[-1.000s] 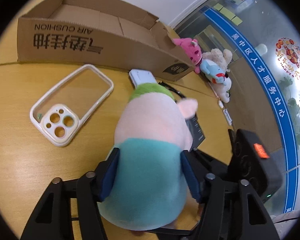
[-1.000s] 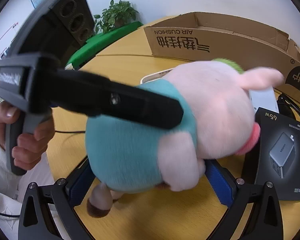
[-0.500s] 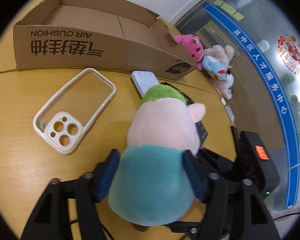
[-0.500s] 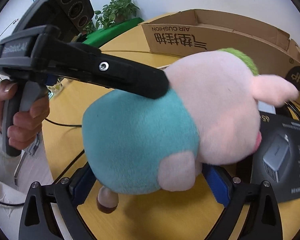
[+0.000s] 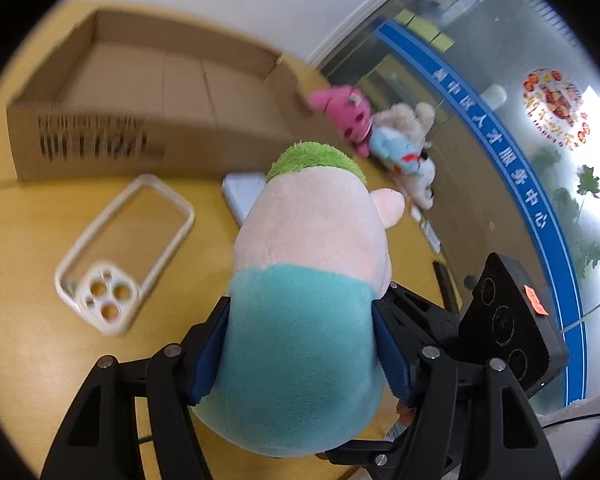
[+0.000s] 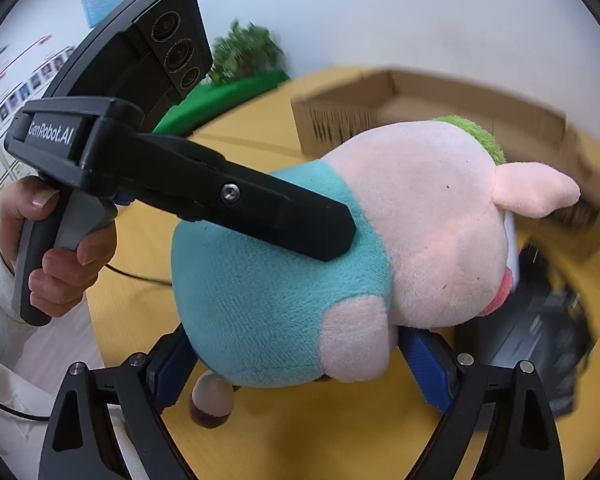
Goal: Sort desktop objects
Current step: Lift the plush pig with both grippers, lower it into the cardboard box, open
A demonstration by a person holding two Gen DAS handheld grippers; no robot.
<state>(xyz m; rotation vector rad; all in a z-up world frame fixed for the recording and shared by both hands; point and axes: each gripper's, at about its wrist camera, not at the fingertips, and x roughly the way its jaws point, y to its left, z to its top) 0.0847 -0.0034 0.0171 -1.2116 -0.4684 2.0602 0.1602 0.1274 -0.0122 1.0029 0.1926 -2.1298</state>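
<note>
A plush pig (image 5: 304,320) with a teal body, pink head and green hair is held in the air above the wooden table. My left gripper (image 5: 300,352) is shut on its teal body, blue pads pressed against both sides. In the right wrist view the pig (image 6: 380,248) fills the middle, and my right gripper (image 6: 296,364) is shut on its lower body from underneath. The left gripper's black finger (image 6: 260,208) lies across the pig's back there. The open cardboard box (image 5: 148,92) stands beyond the pig.
A white phone case (image 5: 128,248) lies on the table (image 5: 28,340) at left. A white device (image 5: 240,196) lies partly behind the pig. Several plush toys (image 5: 384,136) sit right of the box. A black charger box (image 6: 540,332) lies at right.
Both grippers have lifted the pig higher off the table and carried it toward the cardboard box. The background is blurred from the motion. Both grips are unchanged.
</note>
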